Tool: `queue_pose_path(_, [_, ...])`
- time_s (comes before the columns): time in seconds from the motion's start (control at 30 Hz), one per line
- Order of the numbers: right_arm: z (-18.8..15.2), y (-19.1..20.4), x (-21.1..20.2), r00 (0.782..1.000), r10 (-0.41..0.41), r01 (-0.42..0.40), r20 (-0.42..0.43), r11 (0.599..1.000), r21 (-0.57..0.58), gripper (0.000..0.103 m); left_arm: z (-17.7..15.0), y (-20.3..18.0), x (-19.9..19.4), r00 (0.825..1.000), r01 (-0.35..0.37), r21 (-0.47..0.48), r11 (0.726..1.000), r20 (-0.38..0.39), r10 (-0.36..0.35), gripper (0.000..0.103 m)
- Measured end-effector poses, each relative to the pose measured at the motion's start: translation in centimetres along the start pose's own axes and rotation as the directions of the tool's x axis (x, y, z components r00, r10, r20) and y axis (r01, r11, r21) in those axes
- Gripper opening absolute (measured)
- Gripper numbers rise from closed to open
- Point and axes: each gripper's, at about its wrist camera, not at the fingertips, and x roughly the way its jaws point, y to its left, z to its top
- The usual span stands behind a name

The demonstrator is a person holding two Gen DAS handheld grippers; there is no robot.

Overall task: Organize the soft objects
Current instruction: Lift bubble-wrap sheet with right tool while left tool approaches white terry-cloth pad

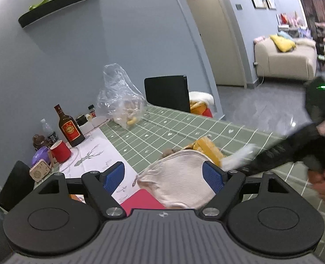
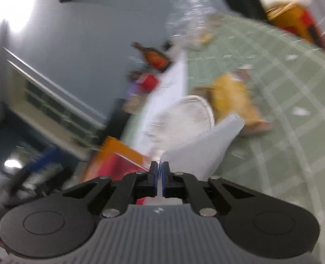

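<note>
Left gripper was wide apart over limp cream cloth; right gripper was clamped on a thin white fabric edge. Light, floppy; best pinched at hem.

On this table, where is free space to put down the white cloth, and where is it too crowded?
Bare green checked tablecloth lies between the plastic bag and the yellow soft item, and along the far edge. The wall-side corner is crowded: bottle, red mug, small jars.
</note>
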Motion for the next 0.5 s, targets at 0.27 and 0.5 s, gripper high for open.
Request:
queue_pose_path(0.27, [-4.4, -1.4, -3.7, 0.976, -0.219, 0.22, 0.018, 0.975, -0.018, 0.056, -0.2, -1.3, 0.8, 1.0, 0.005, 0.036, 0.999, -0.026, -0.004, 0.094])
queue_pose_path(0.5, [-5.0, 0.9, -4.2, 0.978, -0.193, 0.202, 0.077, 0.97, -0.137, 0.084, 0.3, -0.4, -0.5, 1.0, 0.019, -0.007, 1.0, 0.017, -0.019, 0.094])
